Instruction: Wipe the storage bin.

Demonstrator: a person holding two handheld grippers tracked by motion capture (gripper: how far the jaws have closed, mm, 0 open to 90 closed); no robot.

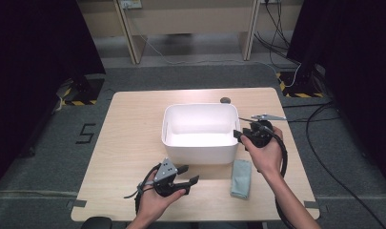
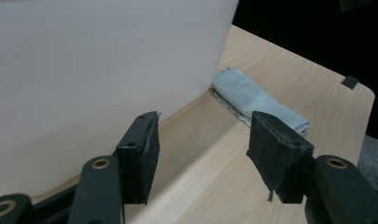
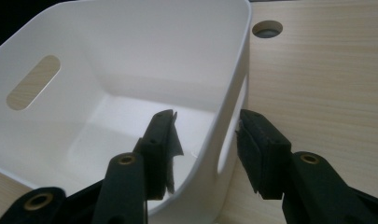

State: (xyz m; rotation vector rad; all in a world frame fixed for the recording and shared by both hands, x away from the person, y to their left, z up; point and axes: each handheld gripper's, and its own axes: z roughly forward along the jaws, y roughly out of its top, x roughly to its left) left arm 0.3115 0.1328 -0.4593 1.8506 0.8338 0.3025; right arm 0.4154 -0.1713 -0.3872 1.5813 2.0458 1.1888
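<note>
An empty white plastic bin [image 1: 200, 143] with handle slots stands in the middle of the wooden table [image 1: 128, 124]. A folded light blue cloth [image 1: 241, 178] lies just off its near right corner. My right gripper [image 1: 238, 134] is open and straddles the bin's right wall [image 3: 226, 121], one jaw inside and one outside, near the handle slot. My left gripper [image 1: 189, 174] is open and empty, low over the table in front of the bin's near wall [image 2: 98, 70]. In the left gripper view the cloth [image 2: 256, 98] lies beyond my open left gripper [image 2: 203, 144].
A round cable hole [image 1: 225, 100] sits in the table behind the bin and shows as a hole [image 3: 267, 29] in the right gripper view. Bare tabletop spreads left of the bin. Cables trail over the grey floor [image 1: 324, 143] to the right.
</note>
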